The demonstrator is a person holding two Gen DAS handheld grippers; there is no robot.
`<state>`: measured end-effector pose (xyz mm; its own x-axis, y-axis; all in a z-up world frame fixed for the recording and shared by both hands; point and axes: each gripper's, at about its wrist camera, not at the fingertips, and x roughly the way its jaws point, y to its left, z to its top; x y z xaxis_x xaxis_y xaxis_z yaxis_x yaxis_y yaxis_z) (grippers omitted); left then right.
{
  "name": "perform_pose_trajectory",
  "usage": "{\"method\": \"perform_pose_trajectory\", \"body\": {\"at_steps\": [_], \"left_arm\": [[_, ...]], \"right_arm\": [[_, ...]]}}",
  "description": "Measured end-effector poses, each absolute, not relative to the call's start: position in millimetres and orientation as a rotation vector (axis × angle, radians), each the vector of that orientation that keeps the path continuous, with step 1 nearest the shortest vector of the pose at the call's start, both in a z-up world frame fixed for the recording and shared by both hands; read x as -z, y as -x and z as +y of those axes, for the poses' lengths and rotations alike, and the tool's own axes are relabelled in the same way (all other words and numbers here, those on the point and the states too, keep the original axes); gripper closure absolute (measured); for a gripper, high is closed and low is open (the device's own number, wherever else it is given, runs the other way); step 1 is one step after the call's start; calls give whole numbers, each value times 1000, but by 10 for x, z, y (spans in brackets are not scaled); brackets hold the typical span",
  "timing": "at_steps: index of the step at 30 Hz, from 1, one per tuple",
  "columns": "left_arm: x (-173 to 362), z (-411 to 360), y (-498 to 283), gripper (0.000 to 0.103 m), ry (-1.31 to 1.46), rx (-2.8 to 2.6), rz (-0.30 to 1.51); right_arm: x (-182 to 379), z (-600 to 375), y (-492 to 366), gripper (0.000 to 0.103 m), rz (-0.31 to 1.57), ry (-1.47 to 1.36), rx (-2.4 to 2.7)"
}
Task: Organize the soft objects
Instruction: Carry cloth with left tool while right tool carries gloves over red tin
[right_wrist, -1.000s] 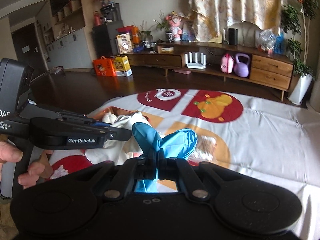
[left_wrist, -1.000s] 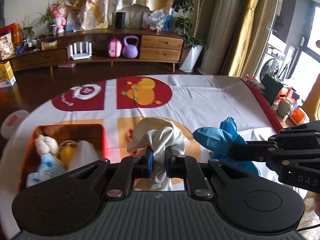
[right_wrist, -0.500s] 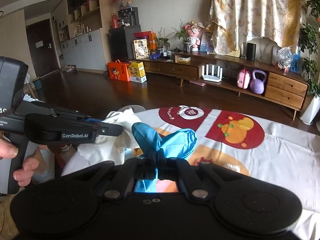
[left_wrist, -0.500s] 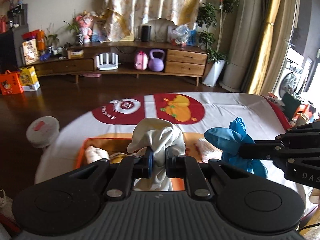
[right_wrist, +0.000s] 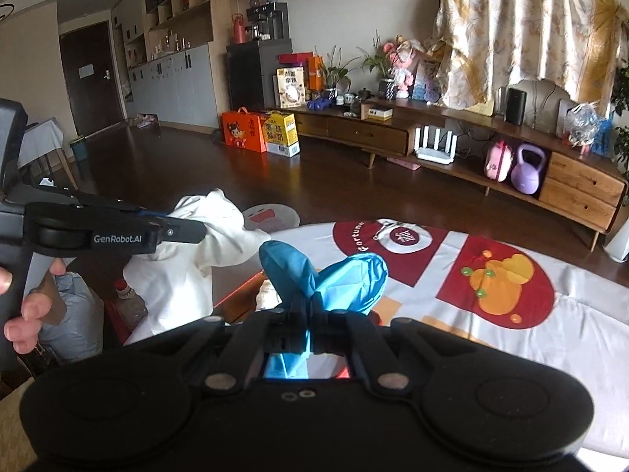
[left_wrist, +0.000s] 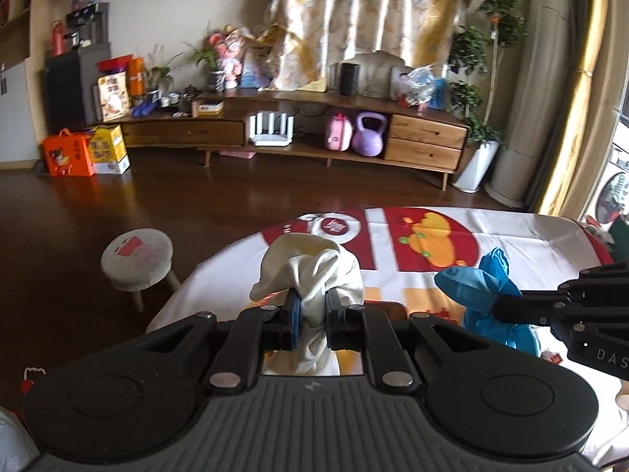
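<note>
Over a table spread with a white cloth (left_wrist: 523, 236) printed in red and orange, the left gripper (left_wrist: 312, 314) clamps a cream fabric bundle (left_wrist: 310, 271) and the right gripper (right_wrist: 310, 314) pinches a blue glove (right_wrist: 342, 275), both lifted clear. Beyond lie dark wood flooring, a long low sideboard (left_wrist: 314, 133) and a small stool (left_wrist: 135, 259); something orange-rimmed, perhaps a box, sits beneath the grippers.

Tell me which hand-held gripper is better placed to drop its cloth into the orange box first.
Left, probably: the left hand-held gripper holds the white cloth nearer the orange box; the right hand-held gripper's blue cloth sits farther over.
</note>
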<state>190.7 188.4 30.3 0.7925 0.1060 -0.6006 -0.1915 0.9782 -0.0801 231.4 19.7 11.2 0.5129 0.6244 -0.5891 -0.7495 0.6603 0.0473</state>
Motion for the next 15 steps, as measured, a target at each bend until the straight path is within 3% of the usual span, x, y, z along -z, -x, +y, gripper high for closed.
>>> {"method": "perform_pose_trajectory", "body": {"at_steps": [15], "left_arm": [[323, 2097, -2300, 91, 173, -157, 737]], "right_arm": [[538, 629, -2671, 102, 752, 222, -830]]}}
